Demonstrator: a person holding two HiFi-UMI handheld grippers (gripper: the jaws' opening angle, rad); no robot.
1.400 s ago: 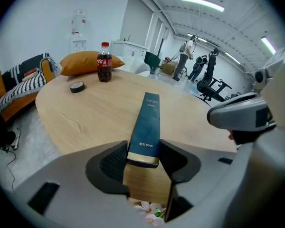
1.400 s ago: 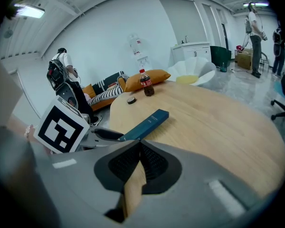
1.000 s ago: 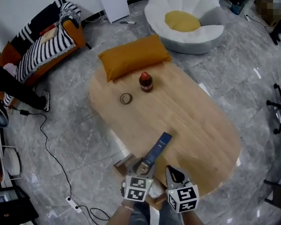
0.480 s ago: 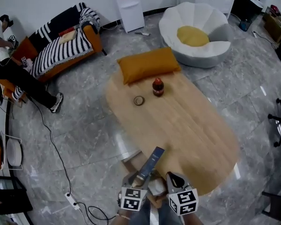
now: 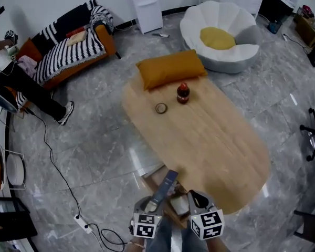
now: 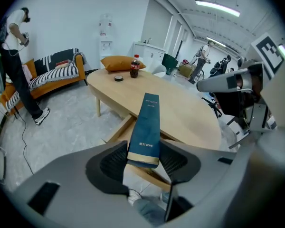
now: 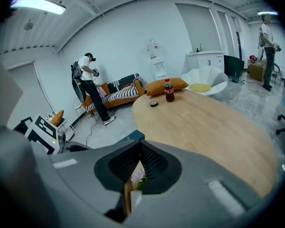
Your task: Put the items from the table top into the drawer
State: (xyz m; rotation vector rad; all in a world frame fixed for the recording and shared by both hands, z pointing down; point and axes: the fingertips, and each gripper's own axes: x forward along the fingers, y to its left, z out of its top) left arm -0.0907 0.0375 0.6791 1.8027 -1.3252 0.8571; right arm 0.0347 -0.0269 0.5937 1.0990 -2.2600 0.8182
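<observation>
Two items, the bottle (image 5: 183, 93) and a small ring (image 5: 161, 108), sit at the table's (image 5: 215, 140) far end in the head view, while the blue box (image 5: 166, 185) slants over the open drawer (image 5: 151, 179); released this tilted, it may catch the drawer's edge. Left gripper view: the left gripper (image 6: 143, 161) has its fingers (image 6: 113, 161) clamped on the box's lower end only, so it could pivot or slip. Right gripper view: the right gripper's (image 7: 138, 161) fingers are together, empty

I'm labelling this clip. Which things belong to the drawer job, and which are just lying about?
Job: blue box in left gripper; cola bottle; tape roll; open drawer; table.
Lying about: orange cushion (probably); striped sofa; white chair; water dispenser; power strip.
</observation>
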